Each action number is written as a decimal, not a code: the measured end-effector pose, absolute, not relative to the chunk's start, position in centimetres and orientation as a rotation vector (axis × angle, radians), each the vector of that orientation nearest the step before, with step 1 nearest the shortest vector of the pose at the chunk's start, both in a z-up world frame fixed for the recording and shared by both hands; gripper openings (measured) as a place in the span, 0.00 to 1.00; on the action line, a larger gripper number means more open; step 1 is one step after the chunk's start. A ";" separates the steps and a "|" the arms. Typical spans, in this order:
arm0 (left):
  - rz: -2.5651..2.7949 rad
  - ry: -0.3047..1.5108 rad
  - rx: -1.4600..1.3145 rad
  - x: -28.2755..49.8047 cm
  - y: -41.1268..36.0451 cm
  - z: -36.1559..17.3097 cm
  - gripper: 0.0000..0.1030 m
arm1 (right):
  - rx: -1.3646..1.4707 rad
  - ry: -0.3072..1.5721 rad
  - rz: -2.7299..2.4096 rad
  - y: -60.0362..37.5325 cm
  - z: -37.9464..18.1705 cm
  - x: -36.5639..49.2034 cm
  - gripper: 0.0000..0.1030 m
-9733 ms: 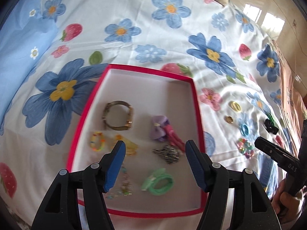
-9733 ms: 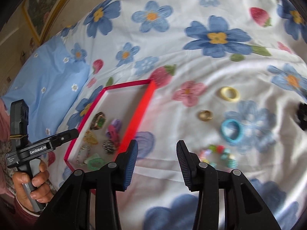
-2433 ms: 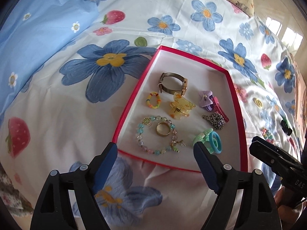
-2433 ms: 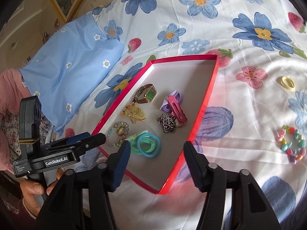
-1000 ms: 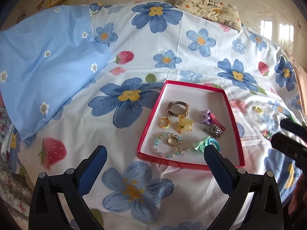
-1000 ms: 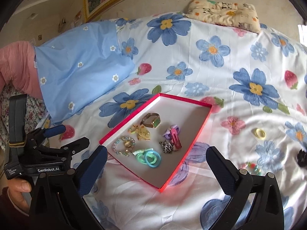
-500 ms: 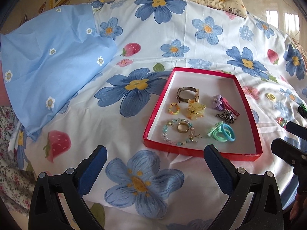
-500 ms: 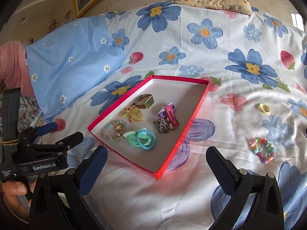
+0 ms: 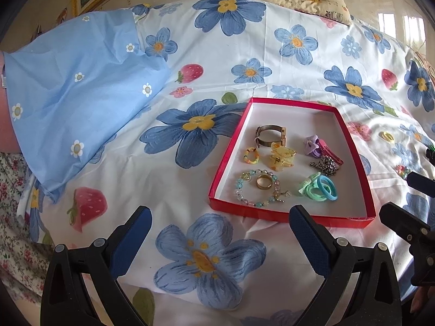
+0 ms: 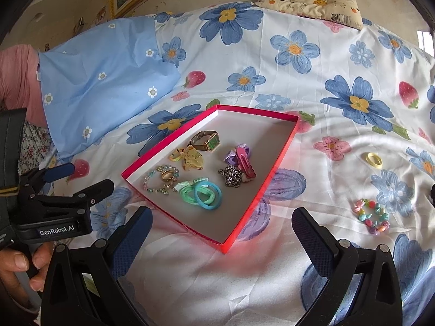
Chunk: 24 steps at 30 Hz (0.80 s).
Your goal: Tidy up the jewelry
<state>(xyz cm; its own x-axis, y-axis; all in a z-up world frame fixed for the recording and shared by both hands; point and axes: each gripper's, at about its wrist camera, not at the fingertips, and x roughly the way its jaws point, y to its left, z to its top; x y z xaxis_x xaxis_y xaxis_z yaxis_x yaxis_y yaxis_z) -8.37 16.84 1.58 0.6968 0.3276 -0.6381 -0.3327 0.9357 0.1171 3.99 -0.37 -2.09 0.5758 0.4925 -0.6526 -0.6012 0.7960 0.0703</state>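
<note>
- On the bed, over a flower-and-strawberry sheet (image 9: 206, 59), sits a shallow red box (image 9: 225, 160) with a white floor.
- Inside it lie a gold watch (image 9: 270, 135), a yellow hair claw (image 9: 281, 156), a small multicoloured ring (image 9: 251, 155), a purple bow clip with a pink hair clip (image 9: 320, 145), a dark chain (image 9: 326, 165), a beaded bracelet (image 9: 244, 190) with a gold ring (image 9: 265, 182) inside its loop, and green and blue hair ties (image 9: 320, 188).
- Outside the box, to its right on the sheet, lie a yellow ring (image 10: 372, 159) and a colourful bead bracelet (image 10: 371, 217), well apart from it.
- Left gripper (image 9: 217, 233) hovers near the box's front edge, jaws spread wide, holding nothing.
- Right gripper (image 10: 220, 236) hovers over the box's near corner, jaws equally wide and empty.
- A hand (image 10: 19, 266) grips the left gripper's handle.
</note>
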 end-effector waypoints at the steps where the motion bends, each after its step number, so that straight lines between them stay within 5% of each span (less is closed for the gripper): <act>1: 0.369 0.709 -0.007 -8.4 16.8 1.6 0.99 | -0.166 0.709 0.645 -0.3 -2.1 4.0 1.00; 24: 0.359 0.706 0.002 -8.7 16.6 1.9 0.99 | -0.180 0.704 0.655 0.1 -2.0 3.7 1.00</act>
<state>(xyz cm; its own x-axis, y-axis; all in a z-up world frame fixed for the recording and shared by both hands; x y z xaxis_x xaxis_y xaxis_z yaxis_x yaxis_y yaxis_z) -8.65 16.62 1.94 0.7026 0.3233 -0.6339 -0.3218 0.9389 0.1221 3.69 0.08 -1.98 0.5735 0.4967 -0.6515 -0.6137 0.7872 0.0599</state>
